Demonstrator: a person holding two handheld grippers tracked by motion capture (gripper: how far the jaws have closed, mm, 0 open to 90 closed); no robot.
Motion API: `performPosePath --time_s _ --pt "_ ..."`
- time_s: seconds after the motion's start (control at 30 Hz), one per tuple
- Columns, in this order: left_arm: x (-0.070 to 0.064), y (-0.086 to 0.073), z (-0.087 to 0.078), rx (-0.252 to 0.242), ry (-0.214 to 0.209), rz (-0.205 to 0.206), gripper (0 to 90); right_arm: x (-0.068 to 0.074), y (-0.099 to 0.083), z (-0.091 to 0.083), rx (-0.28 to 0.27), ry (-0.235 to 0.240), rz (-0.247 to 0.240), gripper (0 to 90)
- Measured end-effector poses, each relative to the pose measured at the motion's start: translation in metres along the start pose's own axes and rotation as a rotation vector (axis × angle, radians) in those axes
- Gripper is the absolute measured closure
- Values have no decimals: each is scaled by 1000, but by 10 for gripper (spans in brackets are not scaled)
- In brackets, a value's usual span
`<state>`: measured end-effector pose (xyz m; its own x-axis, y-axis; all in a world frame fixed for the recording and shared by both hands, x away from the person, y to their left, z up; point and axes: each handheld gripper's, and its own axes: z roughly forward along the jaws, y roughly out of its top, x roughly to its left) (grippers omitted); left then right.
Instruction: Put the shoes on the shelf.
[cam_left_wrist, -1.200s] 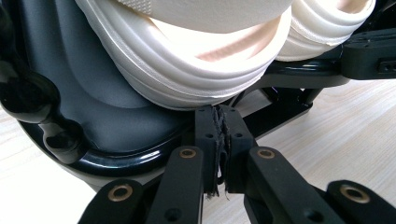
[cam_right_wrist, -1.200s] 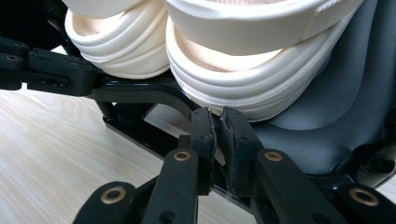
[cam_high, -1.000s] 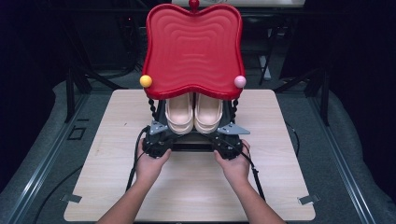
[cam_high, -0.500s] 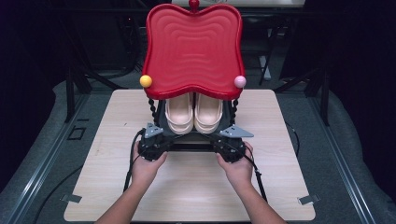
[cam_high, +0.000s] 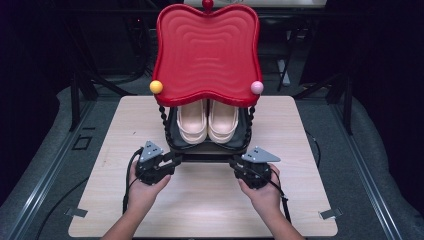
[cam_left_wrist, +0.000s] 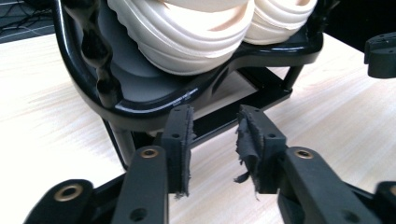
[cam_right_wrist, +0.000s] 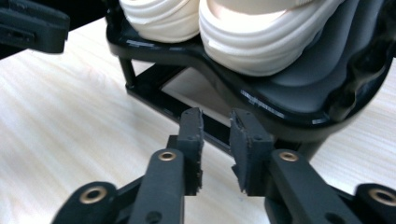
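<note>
— Dark surroundings frame my light wooden table (cam_high: 200, 200), with grey floor around it. What stands on it?

— I see a two-tier rack at the table's far middle: a red wavy tray (cam_high: 206, 50) on top, with a yellow ball (cam_high: 156, 87) at its front left corner and a pink ball (cam_high: 257, 87) at its front right. Black beaded posts carry it above a black lower shelf (cam_left_wrist: 154, 100). On that shelf sits a pair of cream shoes (cam_high: 207, 121), side by side, toes toward me.

— Where are my grippers?

— Both are low on the table in front of the rack, one at each front corner. My left gripper (cam_left_wrist: 215, 135) points at the shelf's front left edge, just below its glossy rim; its jaws stand apart with nothing between them, and the padding on one jaw is torn and frayed. My right gripper (cam_right_wrist: 217, 135) faces the front right edge in the same manner, jaws parted around empty air, tips close under the rim.

— Touching the shelf?

— I cannot tell from either gripper view; the tips are very near it.
</note>
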<state>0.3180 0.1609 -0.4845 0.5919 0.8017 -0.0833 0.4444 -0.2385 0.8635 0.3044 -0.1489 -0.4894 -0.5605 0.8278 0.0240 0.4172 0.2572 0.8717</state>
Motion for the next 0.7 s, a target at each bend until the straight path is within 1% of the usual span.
performPosePath --time_s 0.03,0.07,0.1,0.13,0.17,0.2,0.23,0.3,0.33,0.37,0.43,0.47,0.5,0.53,0.57,0.6,0.63,0.67,0.7 --pt "0 0 0 0 0 0 618 0 0 0 0 0 0 728" --pt "0 -3 -3 -8 -2 -2 618 0 -2 -3 5 4 -8 715" --pt "0 -4 -4 -8 -5 -2 601 0 -4 -6 15 6 -6 696" --pt "0 -9 -8 -10 -11 -8 590 1 -8 -10 13 6 -7 672" --pt "0 -9 -8 -10 -11 -8 582 1 -8 -10 13 6 -7 672" --pt "0 -14 -11 -10 -12 -10 577 0 -13 -14 29 10 -10 650" --pt "0 -14 -11 -10 -12 -10 576 0 -13 -14 29 10 -10 650" --pt "0 -20 -16 -15 -13 -11 572 0 -18 -18 35 13 -13 631" --pt "1 -24 -19 -12 -12 -6 565 -1 -22 -20 45 7 -19 616" --pt "1 -24 -19 -12 -12 -6 563 -1 -22 -20 45 7 -19 616" --pt "3 -31 -22 -11 -4 -7 556 -3 -29 -22 55 16 -5 591" --pt "5 -37 -24 -10 3 -13 553 -3 -34 -22 64 20 4 581" --pt "5 -37 -24 -10 3 -13 551 -3 -34 -22 64 20 4 581" --pt "7 -44 -25 -12 8 -22 550 -3 -42 -21 73 24 -3 570" --pt "7 -44 -25 -12 8 -22 548 -3 -42 -21 73 24 -3 570" --pt "9 -49 -26 -10 10 -19 548 -2 -46 -20 72 25 -2 564" --pt "10 -52 -26 -6 8 -20 545 -3 -50 -19 81 27 -10 558" --pt "13 -59 -27 -12 6 -28 539 -4 -54 -18 84 24 -21 549" --pt "13 -59 -27 -12 6 -28 533 -4 -54 -18 84 24 -21 549"
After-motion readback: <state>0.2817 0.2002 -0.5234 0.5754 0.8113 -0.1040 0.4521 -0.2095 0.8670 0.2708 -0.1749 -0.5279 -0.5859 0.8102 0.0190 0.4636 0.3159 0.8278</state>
